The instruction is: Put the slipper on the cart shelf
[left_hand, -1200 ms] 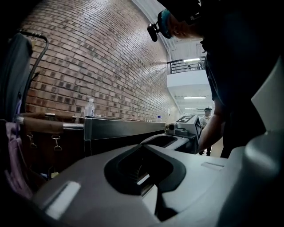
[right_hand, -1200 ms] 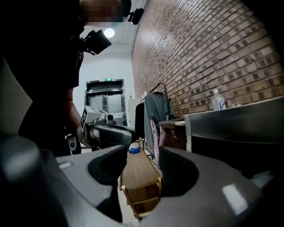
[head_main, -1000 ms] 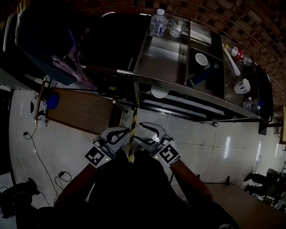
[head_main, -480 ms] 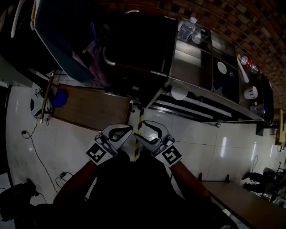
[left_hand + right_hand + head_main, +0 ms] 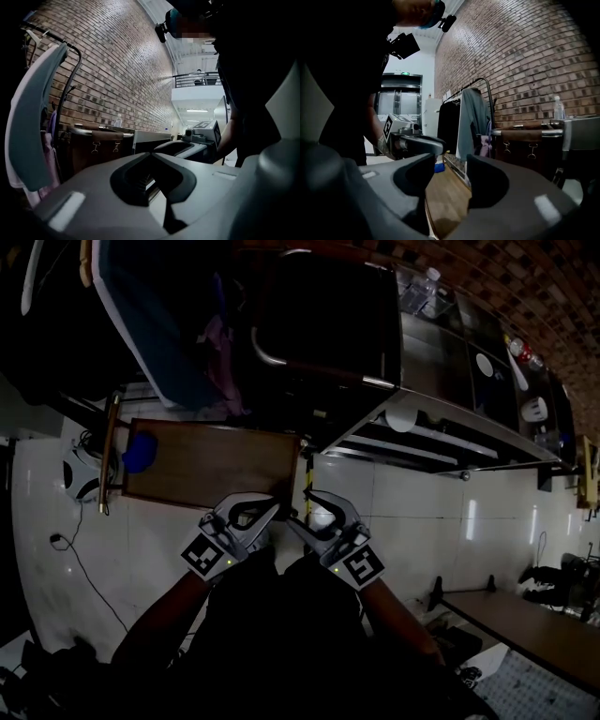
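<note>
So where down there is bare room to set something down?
The wooden platform is bare right of the blue object; so are the white floor tiles beside the cart. The cart's far compartments, with a bottle and bowls, are crowded.

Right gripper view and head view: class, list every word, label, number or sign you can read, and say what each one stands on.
No text can be read in any view.
Green sign above the doors: too small to read.
Water bottle: label too blurred to read.
Left marker cube and right marker cube: black-and-white square patterns only, no letters or numbers.
</note>
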